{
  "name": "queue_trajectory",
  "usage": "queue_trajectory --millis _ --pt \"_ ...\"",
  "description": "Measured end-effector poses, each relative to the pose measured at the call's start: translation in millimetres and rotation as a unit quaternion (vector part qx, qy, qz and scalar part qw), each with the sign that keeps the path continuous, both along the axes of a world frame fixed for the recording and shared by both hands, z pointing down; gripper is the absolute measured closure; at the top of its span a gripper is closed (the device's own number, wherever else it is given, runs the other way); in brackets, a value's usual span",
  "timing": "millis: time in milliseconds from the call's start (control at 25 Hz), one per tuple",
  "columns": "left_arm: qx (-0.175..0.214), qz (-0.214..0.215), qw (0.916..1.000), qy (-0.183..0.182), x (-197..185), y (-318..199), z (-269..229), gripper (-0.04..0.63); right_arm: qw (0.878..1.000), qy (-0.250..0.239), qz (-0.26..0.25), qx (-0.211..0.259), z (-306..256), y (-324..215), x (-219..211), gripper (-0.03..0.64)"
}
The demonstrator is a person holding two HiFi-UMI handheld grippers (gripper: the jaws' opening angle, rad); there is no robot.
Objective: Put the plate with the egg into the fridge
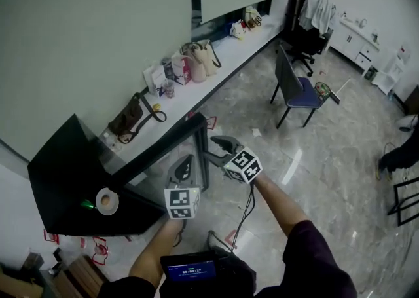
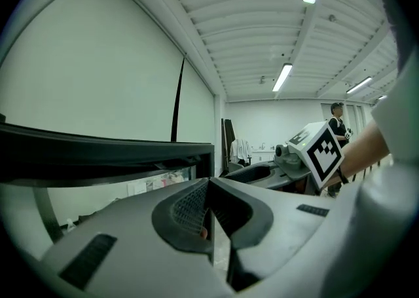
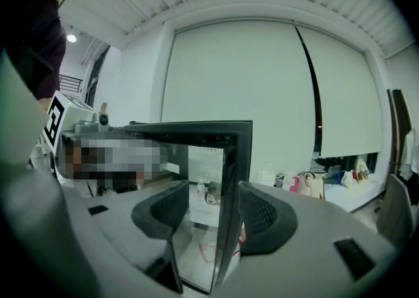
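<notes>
Left gripper (image 2: 209,215): shut, empty, near fridge door (image 3: 230,172).
Right gripper (image 3: 206,215): jaws wide apart, door edge between them.
Plate (image 1: 107,201): holds egg (image 1: 105,203), on fridge (image 1: 62,172) top.

A: How does my feed read?
B: Bright, evenly lit. The ceiling strip lights (image 2: 283,77) blow out white in my left gripper view, the floor (image 1: 291,159) carries a glare streak, and both gripper views bend hard, with black corners and soft foregrounds.
</notes>
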State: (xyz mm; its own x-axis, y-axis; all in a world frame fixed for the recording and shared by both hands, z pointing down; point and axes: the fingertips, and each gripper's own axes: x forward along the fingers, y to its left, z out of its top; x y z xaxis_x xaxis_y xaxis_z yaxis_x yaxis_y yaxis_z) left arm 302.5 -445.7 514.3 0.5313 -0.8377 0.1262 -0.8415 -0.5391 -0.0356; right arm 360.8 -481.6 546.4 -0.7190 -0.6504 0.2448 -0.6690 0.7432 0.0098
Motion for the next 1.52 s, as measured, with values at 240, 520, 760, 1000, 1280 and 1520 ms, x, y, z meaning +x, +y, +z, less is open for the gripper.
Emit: queue_trajectory --millis 240,520,760,1000,1280,1520 --pt "-0.006 -0.021 0.9997 -0.011 -4 -26 9 0.586 0.999 0.018 -0.044 0.006 4 -49 -12 0.387" --pt "-0.009 -0.03 0.9993 -0.02 -16 -31 20 0.586 0.995 0.051 -0.082 0.009 7 -66 -22 0.387" --pt "-0.01 -0.024 0.9995 -0.018 -20 -16 24 0.586 0.997 0.056 -0.054 0.008 8 -48 -13 0.388" --pt "-0.007 0.006 0.9999 -0.01 -14 24 21 0.586 0.999 0.044 0.007 0.009 6 7 8 0.388" --pt "-0.005 0.067 0.9977 -0.004 -4 105 13 0.586 0.995 0.055 0.077 0.008 2 105 24 0.388" --pt "-0.002 0.108 0.9941 -0.001 -13 183 8 0.586 0.991 0.065 0.114 0.008 -2 190 14 0.405"
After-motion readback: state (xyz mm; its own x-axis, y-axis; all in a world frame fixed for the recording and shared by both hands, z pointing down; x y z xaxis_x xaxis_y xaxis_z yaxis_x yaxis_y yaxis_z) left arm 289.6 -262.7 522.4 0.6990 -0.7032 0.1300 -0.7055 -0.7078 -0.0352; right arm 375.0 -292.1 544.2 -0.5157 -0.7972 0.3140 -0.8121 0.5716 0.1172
